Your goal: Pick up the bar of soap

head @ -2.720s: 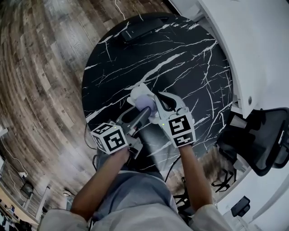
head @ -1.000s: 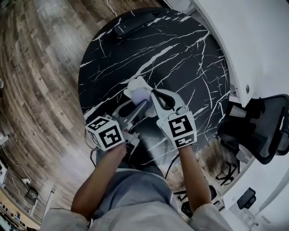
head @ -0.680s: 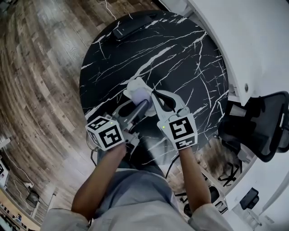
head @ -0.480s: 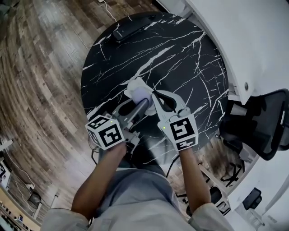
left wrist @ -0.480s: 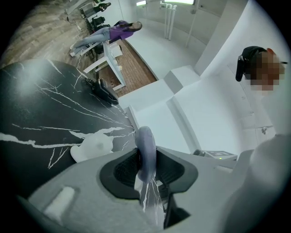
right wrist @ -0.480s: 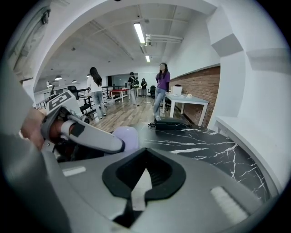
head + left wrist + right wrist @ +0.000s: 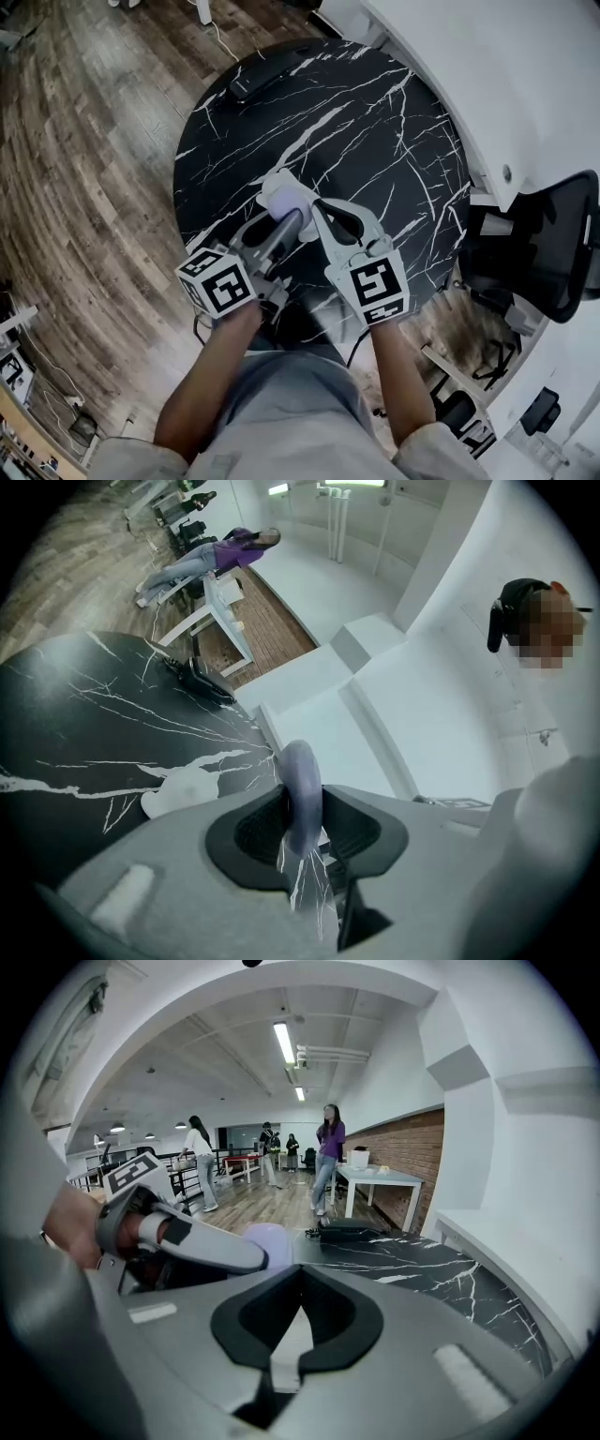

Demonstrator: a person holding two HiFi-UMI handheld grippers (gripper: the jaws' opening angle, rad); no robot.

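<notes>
Head view: over the middle of the round black marble table, the left gripper clamps the one lavender bar of soap. The right gripper, jaws together and empty, is just beside it. One white dish-like piece lies beyond, and one black flat device sits at the far-left edge. The floor is wood plank.

Left gripper view: the bar stands on edge between the pads, long axis upright.

Right gripper view: four people stand behind.
</notes>
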